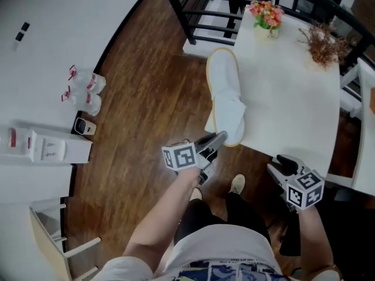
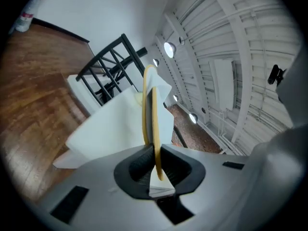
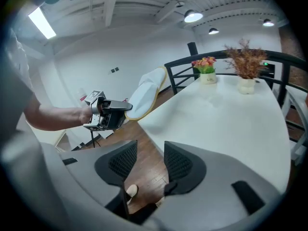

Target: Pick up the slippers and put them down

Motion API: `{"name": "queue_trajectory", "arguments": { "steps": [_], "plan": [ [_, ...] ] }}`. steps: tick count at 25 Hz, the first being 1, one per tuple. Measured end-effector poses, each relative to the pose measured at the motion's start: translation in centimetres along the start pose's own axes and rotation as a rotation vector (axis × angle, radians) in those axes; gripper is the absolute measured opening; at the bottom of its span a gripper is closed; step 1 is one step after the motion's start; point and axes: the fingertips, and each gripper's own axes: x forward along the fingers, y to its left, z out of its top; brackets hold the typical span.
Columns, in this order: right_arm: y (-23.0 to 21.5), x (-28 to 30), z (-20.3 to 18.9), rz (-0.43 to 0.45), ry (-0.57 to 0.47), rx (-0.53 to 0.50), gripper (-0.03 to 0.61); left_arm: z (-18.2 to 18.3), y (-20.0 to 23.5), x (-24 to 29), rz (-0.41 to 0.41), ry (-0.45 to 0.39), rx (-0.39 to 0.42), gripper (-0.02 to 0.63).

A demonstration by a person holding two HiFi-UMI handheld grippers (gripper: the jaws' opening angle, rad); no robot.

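A white slipper (image 1: pixel 225 89) with a yellow sole rim hangs in the air over the near-left edge of the white table (image 1: pixel 293 98). My left gripper (image 1: pixel 219 137) is shut on its heel end. In the left gripper view the yellow rim (image 2: pixel 150 105) stands edge-on, pinched between the black pads (image 2: pixel 137 165), and two thin yellow layers show there. The right gripper view shows the same slipper (image 3: pixel 147 93) held out by the left gripper (image 3: pixel 126 107) beside the table (image 3: pixel 226 124). My right gripper (image 1: pixel 276 166) stands open by the table's near edge, with nothing between its fingers (image 3: pixel 179 163).
A flower pot (image 1: pixel 266 16) and a dried plant (image 1: pixel 322 43) stand at the table's far end. A black chair (image 1: pixel 196 10) is behind it. Water bottles (image 1: pixel 82 89) and a white box (image 1: pixel 47 148) sit at the left wall. The person's foot (image 1: pixel 237 184) rests on the wood floor.
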Motion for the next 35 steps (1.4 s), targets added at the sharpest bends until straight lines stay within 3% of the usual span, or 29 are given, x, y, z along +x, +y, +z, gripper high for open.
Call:
{"name": "queue_trajectory", "arguments": {
  "steps": [5,8,13,19,23,29,35],
  "plan": [
    [6.9,5.9,1.3,0.05,0.055,-0.071,0.204,5.8,8.0,-11.8,0.081,-0.161,-0.021,0.029],
    [11.5,9.8,0.9,0.067,0.084,-0.087,0.204,7.1,14.8,-18.5,0.145,-0.212,-0.071,0.029],
    [19.2,16.7,-2.1,0.054,0.151,-0.075,0.204,4.7,28.2,-26.2,0.217,-0.198,-0.173,0.029],
    [25.0,29.3,-7.9,0.073,0.21,-0.063,0.203,-1.6,44.1,-29.8,0.229,-0.127,-0.253,0.029],
    [22.9,39.4,-13.1,0.077,0.287,-0.048,0.204,-7.3,52.6,-28.7,0.245,-0.072,-0.254,0.031],
    [12.1,59.2,-22.7,0.007,0.363,-0.003,0.204,-16.5,67.6,-24.7,0.245,0.016,-0.263,0.029],
    [7.1,68.3,-35.2,0.049,0.441,-0.035,0.202,-28.7,84.4,-19.5,0.304,0.03,-0.366,0.029]
  ]
}}
